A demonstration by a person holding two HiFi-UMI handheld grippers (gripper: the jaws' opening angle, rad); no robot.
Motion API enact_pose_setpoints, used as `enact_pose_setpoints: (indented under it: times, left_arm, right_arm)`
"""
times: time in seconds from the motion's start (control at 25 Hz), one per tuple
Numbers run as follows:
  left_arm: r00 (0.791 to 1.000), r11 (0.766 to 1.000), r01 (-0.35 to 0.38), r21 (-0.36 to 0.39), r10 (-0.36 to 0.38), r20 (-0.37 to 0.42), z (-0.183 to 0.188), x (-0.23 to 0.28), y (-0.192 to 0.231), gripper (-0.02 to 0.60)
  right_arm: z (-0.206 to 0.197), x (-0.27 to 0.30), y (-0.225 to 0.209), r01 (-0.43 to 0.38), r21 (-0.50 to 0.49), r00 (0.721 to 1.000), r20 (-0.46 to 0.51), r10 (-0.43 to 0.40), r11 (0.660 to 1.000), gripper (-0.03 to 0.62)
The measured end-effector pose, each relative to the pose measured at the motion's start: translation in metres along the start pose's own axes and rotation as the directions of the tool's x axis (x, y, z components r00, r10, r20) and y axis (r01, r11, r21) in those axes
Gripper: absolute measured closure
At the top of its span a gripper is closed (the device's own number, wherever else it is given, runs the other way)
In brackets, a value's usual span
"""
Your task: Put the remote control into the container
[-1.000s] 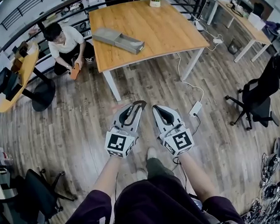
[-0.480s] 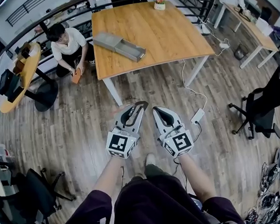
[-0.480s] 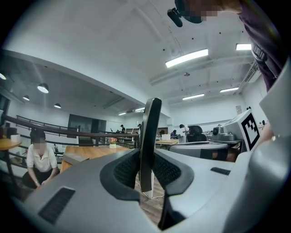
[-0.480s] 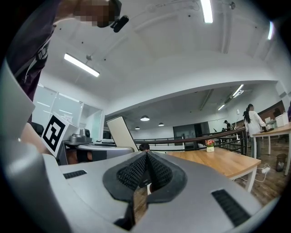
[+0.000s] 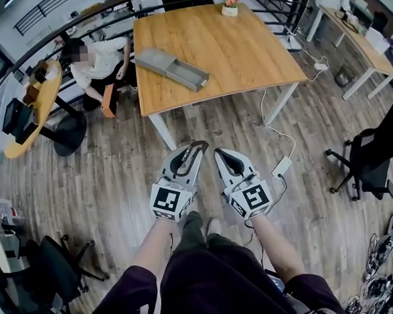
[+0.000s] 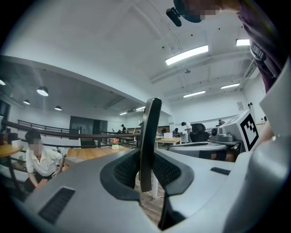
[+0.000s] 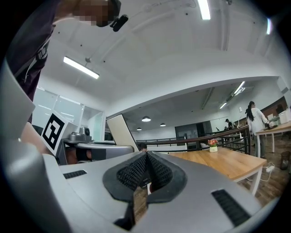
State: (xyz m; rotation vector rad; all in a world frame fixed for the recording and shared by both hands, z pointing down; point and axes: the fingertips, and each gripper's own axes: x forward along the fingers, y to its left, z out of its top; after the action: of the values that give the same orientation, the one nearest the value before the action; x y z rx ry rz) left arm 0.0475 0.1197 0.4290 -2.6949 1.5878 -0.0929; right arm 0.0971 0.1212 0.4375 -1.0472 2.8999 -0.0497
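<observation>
My left gripper point(image 5: 197, 147) is shut on a thin dark remote control point(image 6: 148, 141), which stands on edge between the pads and sticks out past them. My right gripper point(image 5: 220, 152) hangs beside it, its pads point(image 7: 136, 172) pressed together with nothing in them. Both are held at waist height above the wooden floor, pointing toward the wooden table point(image 5: 243, 49). On that table lies the container point(image 5: 172, 65), a long grey open box, well ahead of both grippers. The table top point(image 6: 91, 152) shows in the left gripper view, the container does not.
A person point(image 5: 99, 59) crouches at the table's left edge. A small flower pot point(image 5: 230, 8) stands at the table's far edge. A power strip and cable point(image 5: 282, 165) lie on the floor to the right. Black office chairs point(image 5: 374, 147) stand right and lower left point(image 5: 44, 278).
The table and container have drawn slightly nearer and lower in the head view as I step forward. The crouching person has shifted. Both grippers keep their pose.
</observation>
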Motion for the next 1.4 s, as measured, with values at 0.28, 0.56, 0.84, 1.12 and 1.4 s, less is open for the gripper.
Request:
enact_pose_setpoints:
  times: [0.28, 0.56, 0.84, 1.12, 1.4]
  left_arm:
    - [1.000, 1.000, 0.006, 0.001, -0.006, 0.002, -0.002, 0.014, 0.026, 0.499]
    - [1.000, 1.000, 0.017, -0.015, -0.017, -0.008, -0.012, 0.038, 0.060, 0.498]
    - [0.999, 0.999, 0.044, -0.027, -0.045, -0.010, -0.021, 0.071, 0.100, 0.498]
    - [0.997, 0.997, 0.072, -0.031, -0.072, 0.001, -0.014, 0.096, 0.149, 0.498]
    - [0.996, 0.996, 0.091, -0.018, -0.090, 0.022, 0.001, 0.107, 0.179, 0.499]
  right_arm:
    - [-0.004, 0.028, -0.009, -0.001, -0.007, 1.000, -0.004, 0.001, 1.000, 0.576]
    - [-0.012, 0.065, -0.024, 0.019, 0.009, 1.000, -0.019, -0.019, 1.000, 0.576]
    - [-0.022, 0.111, -0.047, 0.045, 0.011, 0.998, -0.032, -0.045, 0.999, 0.576]
    - [-0.014, 0.164, -0.061, 0.071, -0.008, 0.997, -0.025, -0.072, 0.997, 0.576]
    - [-0.002, 0.192, -0.065, 0.096, -0.026, 0.995, -0.014, -0.096, 0.995, 0.576]
